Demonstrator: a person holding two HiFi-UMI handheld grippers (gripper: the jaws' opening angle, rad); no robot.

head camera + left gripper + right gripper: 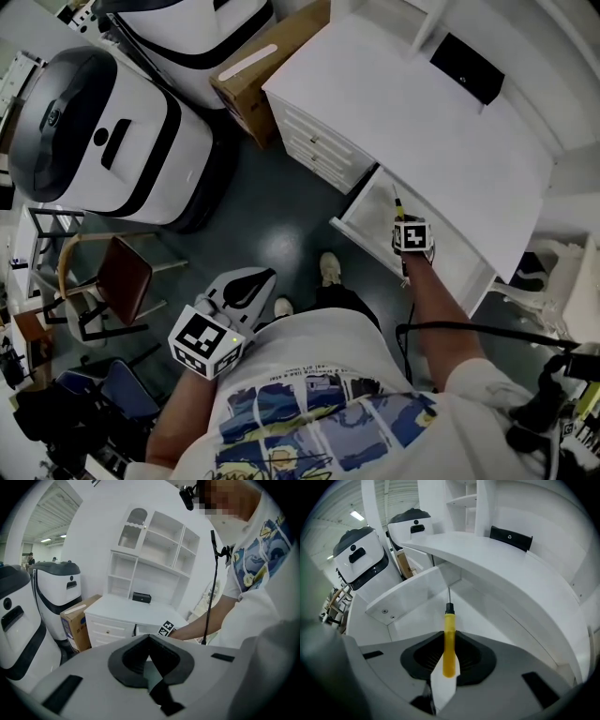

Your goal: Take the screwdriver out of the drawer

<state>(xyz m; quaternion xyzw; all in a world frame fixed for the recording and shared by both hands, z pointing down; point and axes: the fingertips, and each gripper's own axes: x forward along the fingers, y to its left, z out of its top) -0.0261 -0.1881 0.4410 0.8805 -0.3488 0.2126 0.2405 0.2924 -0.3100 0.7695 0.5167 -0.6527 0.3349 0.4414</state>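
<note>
The screwdriver (449, 620) has a yellow handle, a black collar and a thin metal shaft. My right gripper (449, 637) is shut on its handle, with the shaft pointing away over the open white drawer (408, 597). In the head view the right gripper (405, 242) hangs above that drawer (361, 214), which is pulled out from under the white desk top (422, 122), and the screwdriver (397, 202) sticks out past it. My left gripper (236, 289) is held low near my body, far from the drawer. Its jaws meet at the tips and nothing is between them in the left gripper view (149, 638).
Two large white-and-black machines (103, 141) stand left of the desk, with a cardboard box (262, 75) beside its drawer unit. A brown chair (122, 277) is at lower left. A small black box (467, 67) sits on the desk top near the shelves.
</note>
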